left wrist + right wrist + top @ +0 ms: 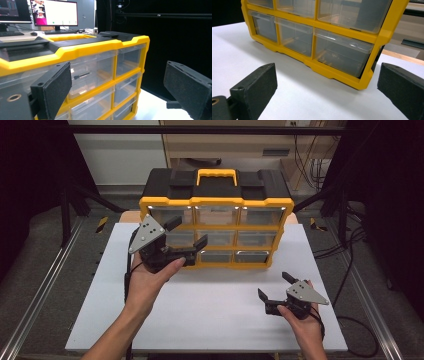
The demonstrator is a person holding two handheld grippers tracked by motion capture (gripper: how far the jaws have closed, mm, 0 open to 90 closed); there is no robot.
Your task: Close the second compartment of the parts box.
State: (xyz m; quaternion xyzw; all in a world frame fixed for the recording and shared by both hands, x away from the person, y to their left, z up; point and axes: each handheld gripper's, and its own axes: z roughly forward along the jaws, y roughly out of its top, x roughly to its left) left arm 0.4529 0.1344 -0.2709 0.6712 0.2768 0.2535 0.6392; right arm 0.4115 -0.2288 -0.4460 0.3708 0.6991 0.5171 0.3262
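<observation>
A yellow and black drawer organiser [216, 195] with clear drawers stands at the back middle of the white table [210, 310]. My left gripper [186, 233] is held up in front of its left column, open, nothing between its jaws. In the left gripper view the left gripper [117, 80] faces the organiser [100, 47] at an angle, and a small dark bolt [81, 75] lies in one upper drawer. My right gripper [274, 286] rests low at the front right, open and empty. In the right gripper view the right gripper [327, 85] looks at the bottom-row drawers [342, 53].
A yellow carry handle [216, 174] sits on the organiser's black lid. Monitors [53, 12] and a keyboard stand on a desk beyond it. Metal rails [40, 290] run along both sides of the table, and cables [350, 245] lie on the floor at the right.
</observation>
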